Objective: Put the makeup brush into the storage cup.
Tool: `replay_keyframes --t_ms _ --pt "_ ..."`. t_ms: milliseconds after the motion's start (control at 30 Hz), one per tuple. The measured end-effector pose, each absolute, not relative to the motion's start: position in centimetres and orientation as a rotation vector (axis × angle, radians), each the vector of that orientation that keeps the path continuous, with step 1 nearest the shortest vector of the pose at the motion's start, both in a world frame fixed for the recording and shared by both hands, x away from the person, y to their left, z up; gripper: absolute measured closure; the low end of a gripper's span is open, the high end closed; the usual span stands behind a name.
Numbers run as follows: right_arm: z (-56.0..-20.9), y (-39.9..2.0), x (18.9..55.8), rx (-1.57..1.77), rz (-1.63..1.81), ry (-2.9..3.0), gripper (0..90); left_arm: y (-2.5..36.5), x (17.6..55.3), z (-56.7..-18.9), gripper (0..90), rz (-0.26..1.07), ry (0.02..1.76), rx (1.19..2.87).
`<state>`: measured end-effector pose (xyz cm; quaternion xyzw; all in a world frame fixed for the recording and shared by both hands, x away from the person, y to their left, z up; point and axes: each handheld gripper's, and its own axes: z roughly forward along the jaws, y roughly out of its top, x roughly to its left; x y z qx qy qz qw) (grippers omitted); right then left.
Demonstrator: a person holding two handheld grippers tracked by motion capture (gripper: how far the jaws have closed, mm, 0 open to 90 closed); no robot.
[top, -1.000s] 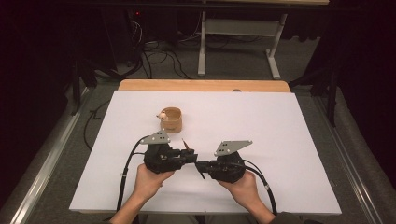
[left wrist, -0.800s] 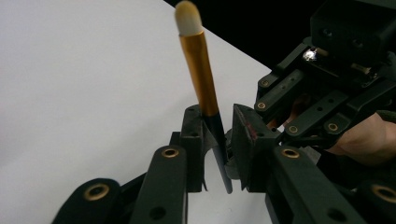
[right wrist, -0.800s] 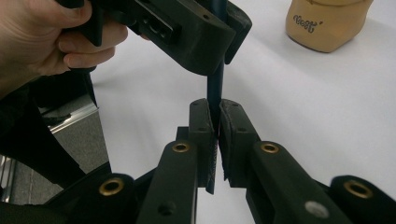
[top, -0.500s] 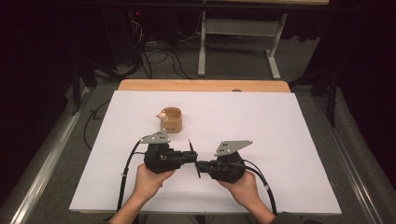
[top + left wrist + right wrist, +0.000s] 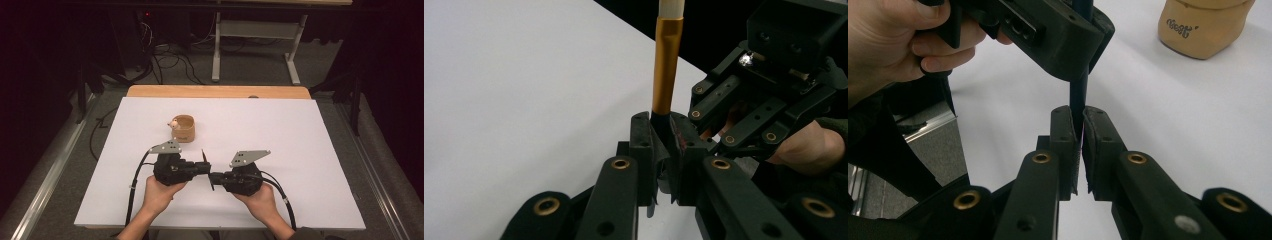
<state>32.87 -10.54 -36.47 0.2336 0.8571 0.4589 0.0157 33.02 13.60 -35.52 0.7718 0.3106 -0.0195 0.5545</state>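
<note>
I am gripping a brush (image 5: 667, 70) in both grippers at table (image 5: 300, 140) centre; the left gripper's (image 5: 663, 132) jaws have just been closing on it, joining the right gripper (image 5: 1077, 131). The cup (image 5: 183, 128) sits at 11 o'clock.

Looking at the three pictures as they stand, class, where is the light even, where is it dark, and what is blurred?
High view: white table evenly lit, floor and room behind dark, cup sharp. Left gripper view: brush fairly sharp, its pale top washed out; right gripper behind it soft. Right gripper view: near links blurred, cup slightly soft, left gripper in shadow.
</note>
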Motion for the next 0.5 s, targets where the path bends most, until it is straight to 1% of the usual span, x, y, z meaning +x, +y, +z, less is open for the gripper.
replay_keyframes --t_ms 167,300,400,500 --pt "-36.45 -10.59 32.91 0.722 1.441 2.666 85.0 13.68 33.0 -35.44 82.6 -0.044 0.731 1.821" --pt "-36.51 -10.65 33.01 0.735 1.44 2.661 77.8 13.93 33.08 -35.39 82.6 -0.041 0.736 1.816" --pt "-36.42 -10.78 33.06 0.743 1.44 2.644 69.2 14.12 33.06 -35.3 82.6 -0.036 0.737 1.811" --pt "-36.35 -10.93 33.02 0.753 1.453 2.625 62.4 14.3 33.06 -35.25 82.5 -0.029 0.741 1.808"
